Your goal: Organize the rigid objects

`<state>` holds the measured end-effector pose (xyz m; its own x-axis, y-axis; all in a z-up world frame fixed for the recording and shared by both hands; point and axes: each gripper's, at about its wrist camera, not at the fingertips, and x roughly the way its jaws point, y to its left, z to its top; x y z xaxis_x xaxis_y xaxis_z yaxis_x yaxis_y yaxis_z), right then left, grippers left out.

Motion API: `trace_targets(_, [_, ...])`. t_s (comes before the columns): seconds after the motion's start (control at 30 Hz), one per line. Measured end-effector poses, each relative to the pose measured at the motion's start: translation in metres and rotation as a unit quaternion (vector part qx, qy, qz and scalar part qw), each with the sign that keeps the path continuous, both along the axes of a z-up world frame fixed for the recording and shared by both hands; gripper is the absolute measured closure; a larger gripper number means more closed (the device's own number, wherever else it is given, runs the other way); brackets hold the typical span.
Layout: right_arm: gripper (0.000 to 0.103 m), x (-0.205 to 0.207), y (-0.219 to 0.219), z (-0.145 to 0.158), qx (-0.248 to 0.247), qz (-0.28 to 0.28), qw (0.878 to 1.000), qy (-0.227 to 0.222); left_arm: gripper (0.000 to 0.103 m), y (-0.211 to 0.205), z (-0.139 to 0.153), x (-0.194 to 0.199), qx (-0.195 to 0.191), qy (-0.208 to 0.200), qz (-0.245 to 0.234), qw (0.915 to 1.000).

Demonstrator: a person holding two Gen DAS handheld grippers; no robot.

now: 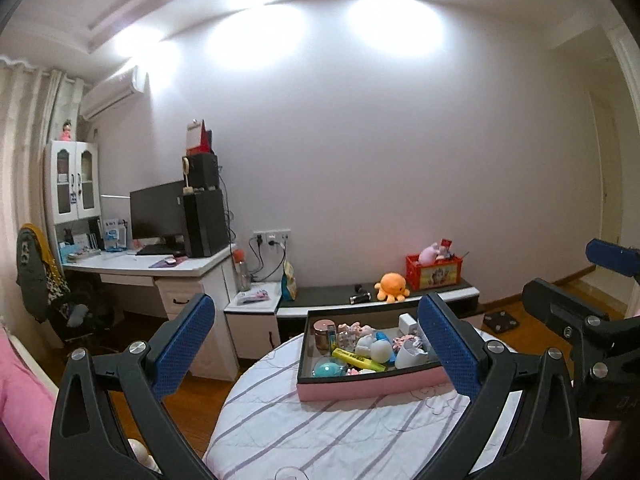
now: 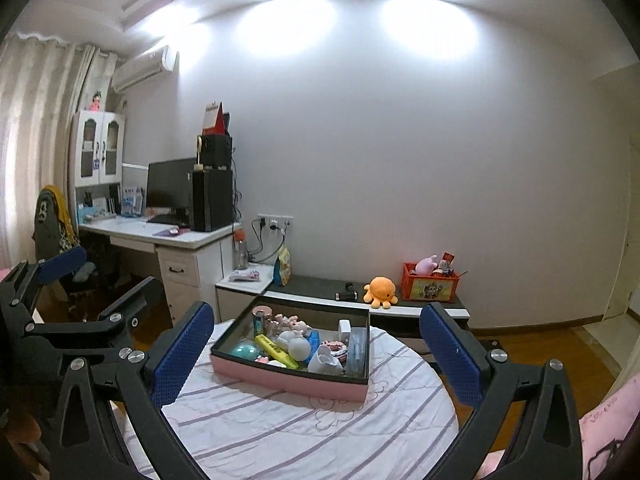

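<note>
Jaws of both grippers stand spread wide and grasp nothing: the left gripper [image 1: 316, 344] and the right gripper [image 2: 316, 350] hang side by side above the near edge of the round table [image 2: 280, 432], both aimed toward 12 o'clock at the pink box [image 2: 288, 380].

Location of task items: the small rigid objects all lie inside that box, in a loose heap. Identifiable are a yellow highlighter [image 2: 276, 350], a teal ball [image 2: 245, 350], a white cup [image 2: 325, 362] tipped on its side, a small can [image 2: 260, 322] upright at the far left corner, and a white cube [image 2: 344, 327] by the far wall. The striped cloth around the box carries no loose item.

Step in hand: not settled. Items gathered in the box with the jaws released fit either a completed collection or a jumble awaiting sorting; the views do not decide between them.

Any approach calls for a descent from above, since the box walls block a side entry, and a narrow target such as the highlighter needs the jaws aligned across its short axis.

Clearance: open cloth lies between grippers and box. The table edge falls away at 3 and 9 o'clock, and the box sits close to the far edge. The grippers stand near each other; keep their paths apart.
</note>
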<state>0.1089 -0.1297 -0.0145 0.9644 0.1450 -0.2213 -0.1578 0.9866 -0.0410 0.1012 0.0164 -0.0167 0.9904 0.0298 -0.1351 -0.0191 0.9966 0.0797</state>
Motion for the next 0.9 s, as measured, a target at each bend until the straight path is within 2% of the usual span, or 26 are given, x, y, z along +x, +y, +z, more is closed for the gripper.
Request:
trace_targets(0.23, [0.0, -0.044, -0.001, -0.004, 0.019, -0.009, 0.999, -0.033, 0.0, -0.004, -0.001, -0.05, 0.012, -0.035, 0.005, 0.9993])
trace_targets(0.4, [0.0, -0.065, -0.002, -0.009, 0.033, -0.008, 0.999, -0.039, 0.0, -0.004, -0.004, -0.073, 0.015, -0.05, 0.007, 0.9986])
trace_targets(0.9, [0.0, -0.089, -0.002, 0.001, 0.03, -0.008, 0.998, -0.06, 0.0, 0.001, 0.009, -0.096, -0.009, -0.065, -0.01, 0.9978])
